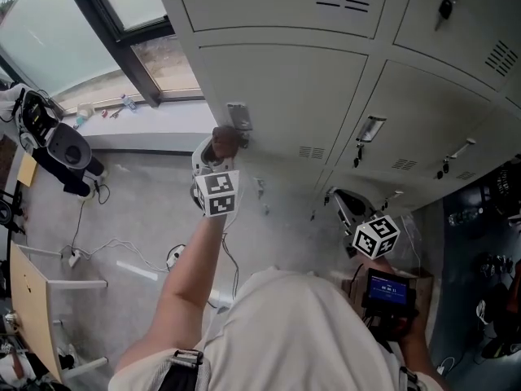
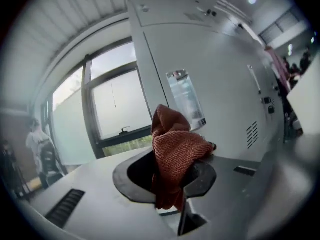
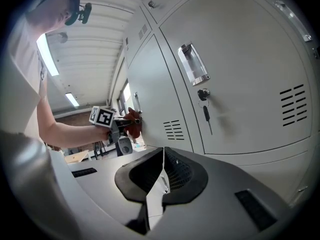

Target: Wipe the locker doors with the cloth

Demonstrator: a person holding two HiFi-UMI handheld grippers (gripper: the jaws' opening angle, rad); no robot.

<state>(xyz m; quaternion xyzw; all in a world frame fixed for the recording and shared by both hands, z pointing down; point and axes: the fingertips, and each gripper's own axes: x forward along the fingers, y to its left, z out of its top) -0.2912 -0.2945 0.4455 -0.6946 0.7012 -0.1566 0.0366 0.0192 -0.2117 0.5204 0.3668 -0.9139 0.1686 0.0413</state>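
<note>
Cloth (image 2: 175,154) of rust-red knit, ribbed and coarse, bunched into a soft lump and clamped between the left gripper's (image 2: 172,176) black jaws. Rises above the jaws in a folded peak, hangs below them in a short loose tail. Looks dry and matte against the smooth metal around it.

Held up at the pale grey locker door (image 1: 293,96), just below and left of the handle (image 1: 238,116) in the head view; contact with the painted steel not clear. Handle itself a narrow upright rectangle of bright, shiny metal, recessed in a flat, satin-finished panel with rounded corners. Short rows of vent slots (image 1: 311,151) to the right of the handle and lower down.

Right gripper (image 3: 162,176) with jaws closed together, nothing between them; dark pads with a fine gridded texture. Hangs well to the right of the handle and lower (image 1: 342,204), close to the neighbouring doors, apart from the cloth.
</note>
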